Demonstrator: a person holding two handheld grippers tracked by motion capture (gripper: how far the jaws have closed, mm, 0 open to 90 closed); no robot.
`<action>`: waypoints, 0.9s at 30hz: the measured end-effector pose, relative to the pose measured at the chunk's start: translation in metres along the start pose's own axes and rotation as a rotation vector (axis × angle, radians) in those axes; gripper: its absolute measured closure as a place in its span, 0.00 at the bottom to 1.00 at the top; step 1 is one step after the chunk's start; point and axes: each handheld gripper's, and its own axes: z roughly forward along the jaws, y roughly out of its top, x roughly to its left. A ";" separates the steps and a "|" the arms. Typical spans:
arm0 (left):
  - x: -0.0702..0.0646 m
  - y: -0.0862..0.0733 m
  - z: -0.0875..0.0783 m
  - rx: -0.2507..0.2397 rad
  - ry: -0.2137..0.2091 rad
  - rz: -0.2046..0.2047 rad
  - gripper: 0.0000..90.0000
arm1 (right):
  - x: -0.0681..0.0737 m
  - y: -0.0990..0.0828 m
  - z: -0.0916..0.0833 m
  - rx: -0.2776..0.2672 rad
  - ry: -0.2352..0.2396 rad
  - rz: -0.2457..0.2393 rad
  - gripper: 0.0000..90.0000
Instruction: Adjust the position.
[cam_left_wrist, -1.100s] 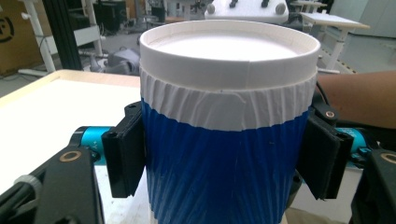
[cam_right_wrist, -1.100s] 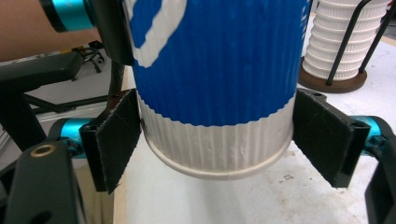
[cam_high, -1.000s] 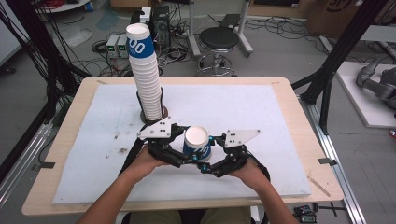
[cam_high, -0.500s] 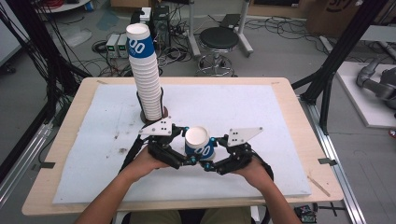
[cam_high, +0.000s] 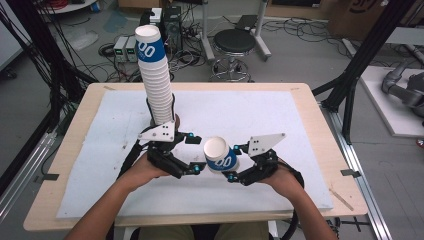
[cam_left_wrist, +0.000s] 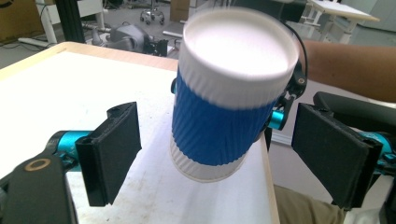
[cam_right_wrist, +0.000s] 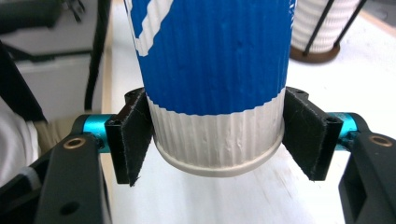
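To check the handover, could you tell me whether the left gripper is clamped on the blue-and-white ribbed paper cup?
No, the left gripper stands open with gaps beside the blue-and-white ribbed paper cup, which the right gripper clamps.

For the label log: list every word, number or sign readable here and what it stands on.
"00": white figures on the blue band of the top cup of the cup stack.
"00": the same mark on the single cup.
Dark print on the cardboard box: cut off, unreadable.

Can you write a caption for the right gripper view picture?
The right tongs squeeze the bottom of a blue-and-white paper cup.
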 end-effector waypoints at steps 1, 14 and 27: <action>0.000 0.001 -0.001 0.003 -0.004 -0.001 0.17 | 0.000 0.000 0.000 0.023 -0.004 -0.011 0.34; -0.003 0.013 0.008 0.107 -0.019 0.025 0.17 | 0.000 0.013 0.005 0.208 0.015 -0.085 0.34; -0.002 0.013 0.023 0.204 -0.014 0.024 0.18 | -0.002 0.036 0.012 0.387 0.024 -0.158 0.33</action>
